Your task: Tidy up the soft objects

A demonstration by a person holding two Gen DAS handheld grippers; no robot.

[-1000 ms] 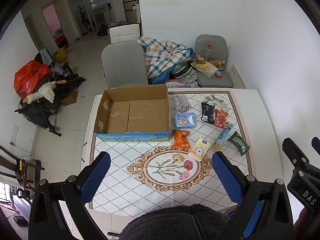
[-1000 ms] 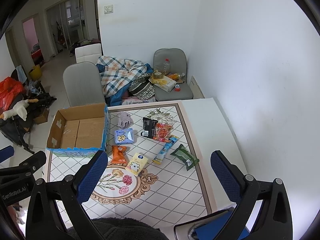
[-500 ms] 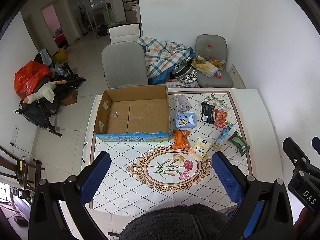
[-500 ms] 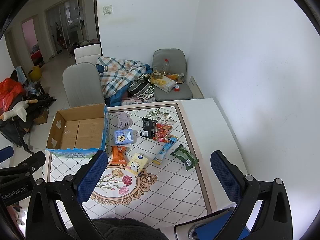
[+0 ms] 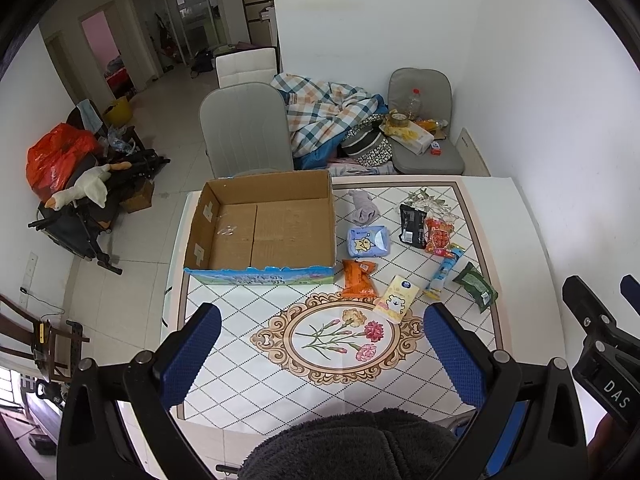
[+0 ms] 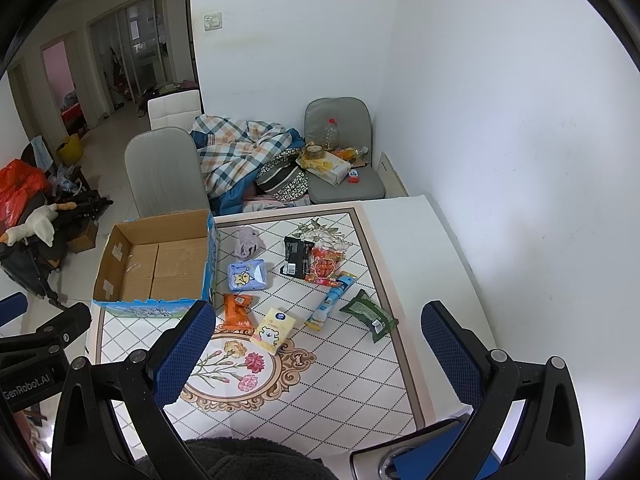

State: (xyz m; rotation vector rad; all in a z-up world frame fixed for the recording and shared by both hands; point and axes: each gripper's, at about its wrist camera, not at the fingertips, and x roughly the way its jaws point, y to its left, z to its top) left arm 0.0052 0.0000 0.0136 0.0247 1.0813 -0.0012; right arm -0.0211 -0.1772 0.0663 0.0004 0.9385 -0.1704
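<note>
An open, empty cardboard box [image 5: 260, 228] [image 6: 160, 264] stands on the table's far left. Right of it lie a rolled purple cloth [image 5: 363, 208] [image 6: 248, 242], a blue tissue pack [image 5: 367, 241] [image 6: 246, 276], an orange pack [image 5: 358, 278] [image 6: 237, 312], a yellow bear pack [image 5: 397, 298] [image 6: 273, 330], a black packet [image 5: 412, 226], a red snack bag [image 5: 437, 232] [image 6: 325, 266], a blue tube [image 5: 444, 272] [image 6: 332, 300] and a green packet [image 5: 476, 286] [image 6: 368, 314]. My left gripper [image 5: 322, 340] and right gripper [image 6: 316, 344] are open and empty, held high above the table's near edge.
The table [image 5: 516, 216] has a tiled top with a flower medallion [image 5: 340, 334]. A grey chair [image 5: 244, 136] stands behind the box. A plaid blanket [image 5: 324, 112] and a cluttered chair [image 5: 424, 136] lie beyond. A white wall is on the right.
</note>
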